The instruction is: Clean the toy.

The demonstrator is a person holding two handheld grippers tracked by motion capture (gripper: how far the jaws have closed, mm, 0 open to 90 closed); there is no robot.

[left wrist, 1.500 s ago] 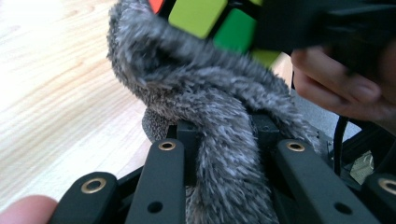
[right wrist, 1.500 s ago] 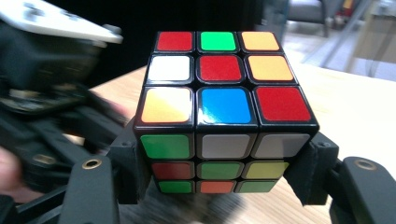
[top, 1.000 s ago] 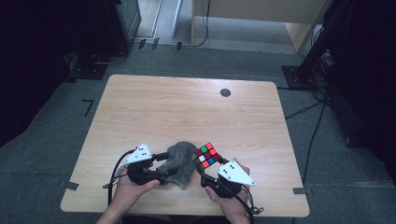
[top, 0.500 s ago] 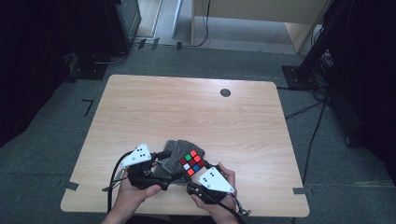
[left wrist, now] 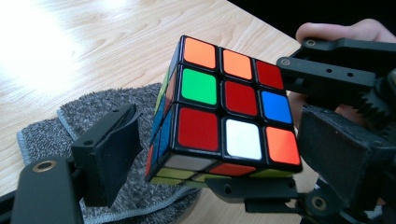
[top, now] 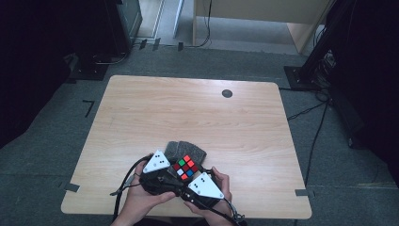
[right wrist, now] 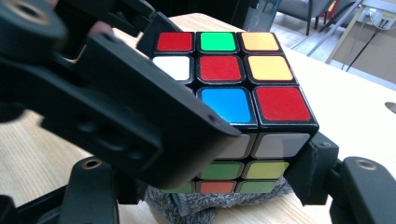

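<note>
The right gripper squeezes the Rubik's cube above the grey cloth, the left gripper waits open, colours still mixed.

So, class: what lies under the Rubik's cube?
A grey cloth lies on the table beneath the Rubik's cube, reaching out past it. The cube's underside, and whether it touches the cloth, is hidden.
</note>
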